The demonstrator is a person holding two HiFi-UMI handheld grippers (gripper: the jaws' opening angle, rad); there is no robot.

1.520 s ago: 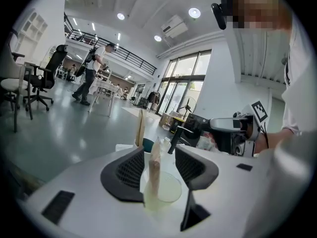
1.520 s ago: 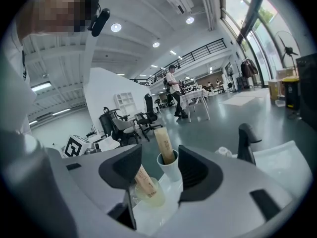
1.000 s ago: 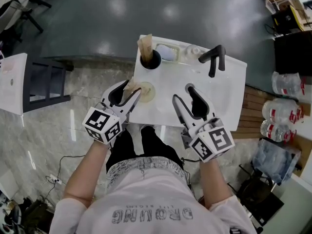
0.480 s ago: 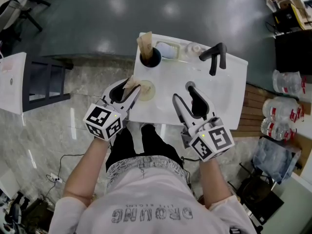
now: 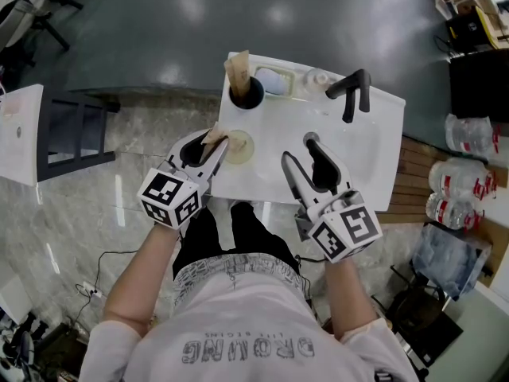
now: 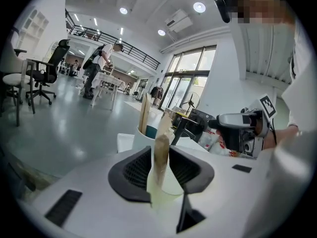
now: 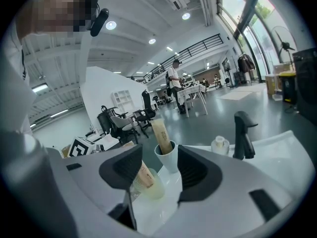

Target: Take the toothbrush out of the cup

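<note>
A translucent yellowish cup (image 5: 240,149) stands near the front left of the white sink counter (image 5: 362,161). A paper-wrapped toothbrush (image 5: 215,137) leans out of it. My left gripper (image 5: 215,142) is at the cup, and its jaws are closing with the toothbrush (image 6: 160,155) between the pads, which stand close on either side. My right gripper (image 5: 297,151) hovers open over the basin with nothing in it. From the right gripper view the cup (image 7: 147,186) and toothbrush (image 7: 143,174) sit low left of the right gripper (image 7: 159,168).
A white cup (image 5: 246,95) with another wrapped toothbrush (image 5: 236,72) stands at the counter's back left. A black faucet (image 5: 351,94) and a small bottle (image 5: 317,78) are at the back. Water bottles (image 5: 457,188) lie on the floor to the right.
The left gripper's jaws have narrowed around the toothbrush in the translucent cup. The right gripper has stayed still.
</note>
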